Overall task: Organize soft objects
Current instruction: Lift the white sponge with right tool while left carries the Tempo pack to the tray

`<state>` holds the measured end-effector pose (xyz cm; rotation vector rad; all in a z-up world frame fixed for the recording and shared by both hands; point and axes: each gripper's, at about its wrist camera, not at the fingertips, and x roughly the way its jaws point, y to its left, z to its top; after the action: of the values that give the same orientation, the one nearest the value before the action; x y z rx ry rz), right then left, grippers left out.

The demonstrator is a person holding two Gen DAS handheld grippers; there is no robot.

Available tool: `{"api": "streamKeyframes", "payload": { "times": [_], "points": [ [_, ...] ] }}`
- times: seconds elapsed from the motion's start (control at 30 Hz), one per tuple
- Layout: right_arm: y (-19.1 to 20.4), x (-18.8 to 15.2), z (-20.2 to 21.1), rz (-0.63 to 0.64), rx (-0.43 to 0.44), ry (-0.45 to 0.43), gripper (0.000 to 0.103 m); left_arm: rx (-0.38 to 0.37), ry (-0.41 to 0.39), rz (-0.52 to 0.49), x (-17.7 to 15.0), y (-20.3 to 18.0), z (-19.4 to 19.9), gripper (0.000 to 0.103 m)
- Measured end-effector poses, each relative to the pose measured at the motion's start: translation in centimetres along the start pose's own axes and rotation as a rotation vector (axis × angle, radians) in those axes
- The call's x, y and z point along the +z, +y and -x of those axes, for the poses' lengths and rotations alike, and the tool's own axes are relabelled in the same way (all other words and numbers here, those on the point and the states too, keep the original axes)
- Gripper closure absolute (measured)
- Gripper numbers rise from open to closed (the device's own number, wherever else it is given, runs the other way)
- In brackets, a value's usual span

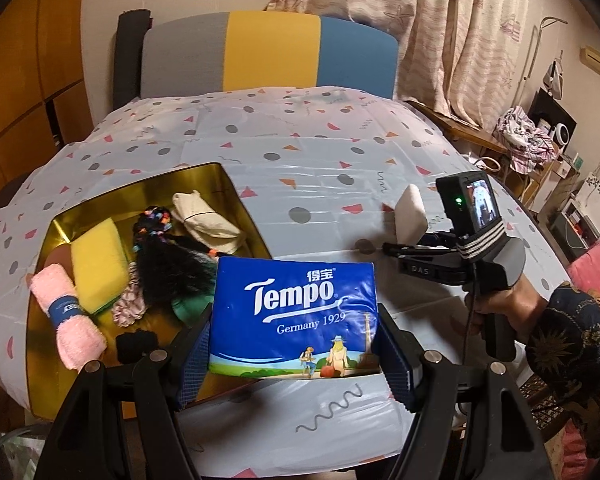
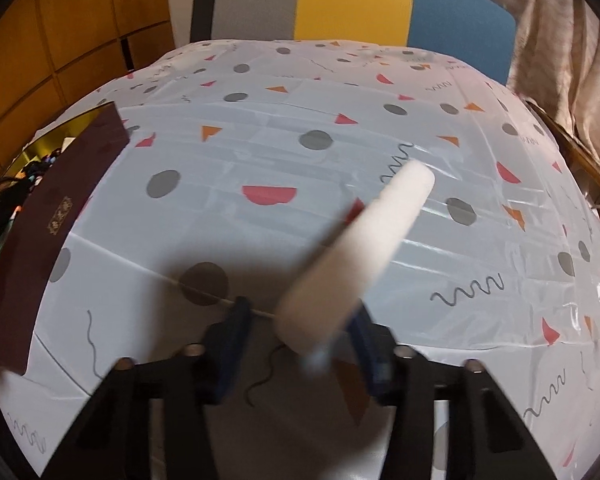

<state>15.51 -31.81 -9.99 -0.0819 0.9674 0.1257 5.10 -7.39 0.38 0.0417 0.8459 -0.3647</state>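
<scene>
Two things are in my fingers right now. My left fingers (image 1: 294, 354) are clamped on the blue tissue pack (image 1: 296, 320), one pad on each short side. I hold it up just over the near right corner of the gold box (image 1: 236, 184). It is not in the box yet.

My right fingers (image 2: 300, 344) have the white foam block (image 2: 352, 264) between them. It sticks out long and slanted over the middle of the desk (image 2: 300, 92). That picture is blurry, and the block leans on the right pad with a gap by the left pad. I cannot tell if I really hold it tight.

The gold box sits by the left edge of the desk. It already has a pink towel roll (image 1: 66, 316), a yellow sponge (image 1: 98, 264), a black fuzzy thing (image 1: 172, 264) and a cream cloth (image 1: 206, 216) in it. Not much room is left.

What could go wrong? I think the foam block could slip and fall, because I grip it only at one end and it is so long. The tissue pack is squishy, so it could bend and pop out if I squeeze too hard. It could also land on the box wall and tip onto the desk. And my two hands are near each other, so they could bump on the way to the box.
</scene>
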Motion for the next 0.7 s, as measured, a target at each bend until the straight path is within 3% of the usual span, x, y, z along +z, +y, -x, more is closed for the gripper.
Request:
{"api": "streamKeyframes", "payload": {
  "times": [0.17, 0.7],
  "points": [
    [0.6, -0.1, 0.0, 0.025, 0.002, 0.001, 0.071, 0.028, -0.006, 0.015, -0.3, 1.0, 0.5, 0.029],
    [0.6, 0.0, 0.1, 0.023, 0.022, 0.007, 0.076, 0.097, -0.028, 0.052, -1.5, 3.5, 2.2, 0.029]
  ]
}}
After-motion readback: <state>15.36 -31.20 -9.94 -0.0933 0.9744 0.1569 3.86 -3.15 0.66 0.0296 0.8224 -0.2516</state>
